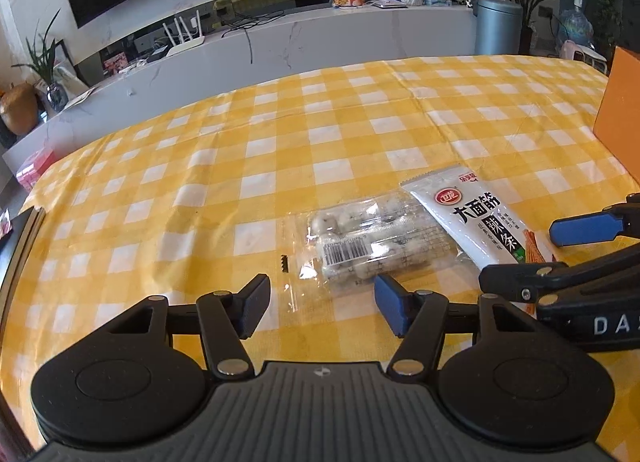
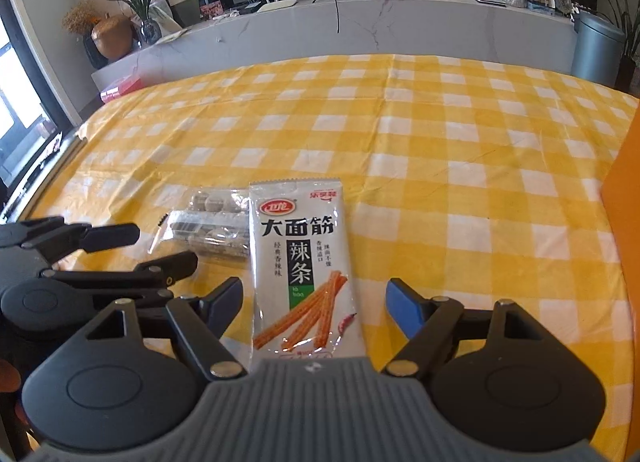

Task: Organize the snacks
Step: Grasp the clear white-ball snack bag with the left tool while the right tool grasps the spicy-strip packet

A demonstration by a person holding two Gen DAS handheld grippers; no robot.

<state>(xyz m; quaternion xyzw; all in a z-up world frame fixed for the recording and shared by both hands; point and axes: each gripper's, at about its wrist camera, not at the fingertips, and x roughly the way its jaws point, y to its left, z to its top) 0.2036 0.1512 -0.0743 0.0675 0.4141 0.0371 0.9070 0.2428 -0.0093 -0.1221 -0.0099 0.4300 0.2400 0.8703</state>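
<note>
Your left tongs [image 1: 320,308] and right tongs [image 2: 316,308] both stand apart, gripping nothing. The clear crinkly pack of round white sweets [image 1: 372,242] and the flat white spicy-strip sachet [image 2: 304,266] overlap on the yellow-checked counter [image 2: 460,149]. Both look light, slippery, floppy; pinch each across its middle.

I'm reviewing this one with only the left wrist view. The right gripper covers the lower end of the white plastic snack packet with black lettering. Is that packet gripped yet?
Observer: No. The right wrist view shows the white packet lying flat between the right gripper's open fingers, which stand wider apart than the packet.
Operator: Is it centred between them?
Observer: No. It lies close to the dark finger on the picture's left. More yellow checked cloth shows before the blue-padded finger.
Operator: What is on the hidden end?
Observer: A printed picture of orange strips.
</note>
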